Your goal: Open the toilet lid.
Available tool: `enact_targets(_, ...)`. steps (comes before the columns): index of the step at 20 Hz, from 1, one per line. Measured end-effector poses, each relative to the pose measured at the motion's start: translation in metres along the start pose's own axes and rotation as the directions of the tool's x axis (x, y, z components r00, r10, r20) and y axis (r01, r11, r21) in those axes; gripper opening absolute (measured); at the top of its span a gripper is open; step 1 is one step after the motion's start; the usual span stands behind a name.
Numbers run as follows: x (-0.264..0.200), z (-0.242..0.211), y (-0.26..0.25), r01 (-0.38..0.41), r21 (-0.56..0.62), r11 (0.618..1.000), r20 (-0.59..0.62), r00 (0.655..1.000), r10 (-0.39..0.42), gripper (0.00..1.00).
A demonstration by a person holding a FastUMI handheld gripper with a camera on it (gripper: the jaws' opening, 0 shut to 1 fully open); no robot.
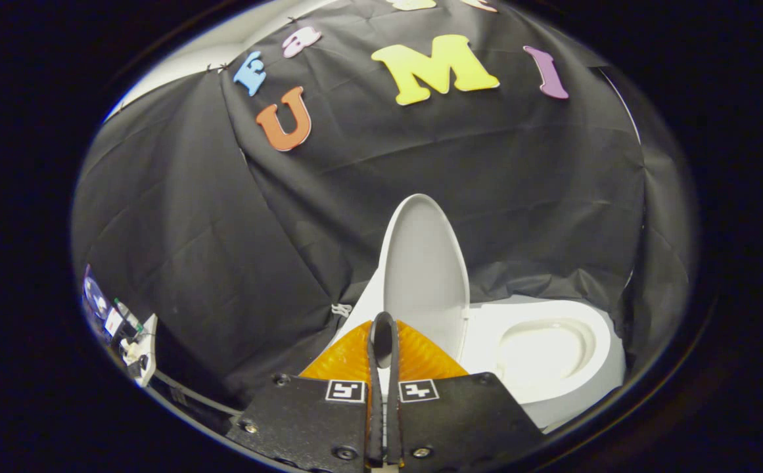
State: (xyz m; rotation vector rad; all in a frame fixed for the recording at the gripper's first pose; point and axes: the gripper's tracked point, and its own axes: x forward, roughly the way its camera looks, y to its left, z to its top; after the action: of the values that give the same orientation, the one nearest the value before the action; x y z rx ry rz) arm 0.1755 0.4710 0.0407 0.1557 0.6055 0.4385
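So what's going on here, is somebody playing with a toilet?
A person is working a hand-held two-finger tool to open a white toilet's lid. The lid already stands raised, tilted back toward the black cloth wall, and the bowl lies open beside it. The tool's orange fingers are closed together, tips touching, with nothing visibly caught between them. They sit just in front of the raised lid's lower edge; whether they touch it is hard to tell.

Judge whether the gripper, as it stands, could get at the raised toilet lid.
Probably yes. The gripper has its fingers closed together with nothing between them, and the upright toilet lid stands just beyond their tips, nothing between. The open bowl lies off to one side.
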Motion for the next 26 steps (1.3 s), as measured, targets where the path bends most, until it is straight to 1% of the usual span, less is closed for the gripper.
enact_targets(5, 0.019, -0.007, 0.026, -0.003, -0.047, 0.999, -0.018, 1.000, 0.002, 0.06)
enact_targets(8, 0.027, -0.011, 0.038, 0.007, -0.120, 0.993, -0.020, 1.000, -0.010, 0.06)
enact_targets(11, 0.031, -0.014, 0.043, 0.012, -0.154, 0.988, -0.019, 1.000, -0.015, 0.06)
enact_targets(13, 0.031, -0.012, 0.040, 0.032, -0.149, 0.988, -0.017, 0.999, -0.035, 0.06)
enact_targets(15, 0.029, -0.011, 0.040, 0.052, -0.191, 0.980, -0.020, 0.998, -0.057, 0.07)
enact_targets(17, 0.026, -0.018, 0.047, 0.031, -0.260, 0.965, -0.025, 0.999, -0.039, 0.17)
enact_targets(18, 0.024, -0.019, 0.055, -0.004, -0.282, 0.959, -0.025, 1.000, -0.003, 0.26)
enact_targets(19, 0.018, -0.020, 0.061, -0.033, -0.297, 0.954, -0.022, 0.999, 0.028, 0.29)
enact_targets(22, 0.000, -0.003, 0.052, -0.009, -0.322, 0.947, 0.035, 0.999, 0.022, 0.44)
enact_targets(24, -0.019, 0.006, 0.043, -0.014, -0.292, 0.956, 0.076, 0.996, 0.038, 0.55)
enact_targets(25, -0.029, 0.006, 0.036, -0.021, -0.271, 0.962, 0.087, 0.995, 0.046, 0.55)
enact_targets(26, -0.039, 0.009, 0.023, -0.020, -0.257, 0.966, 0.097, 0.994, 0.046, 0.70)
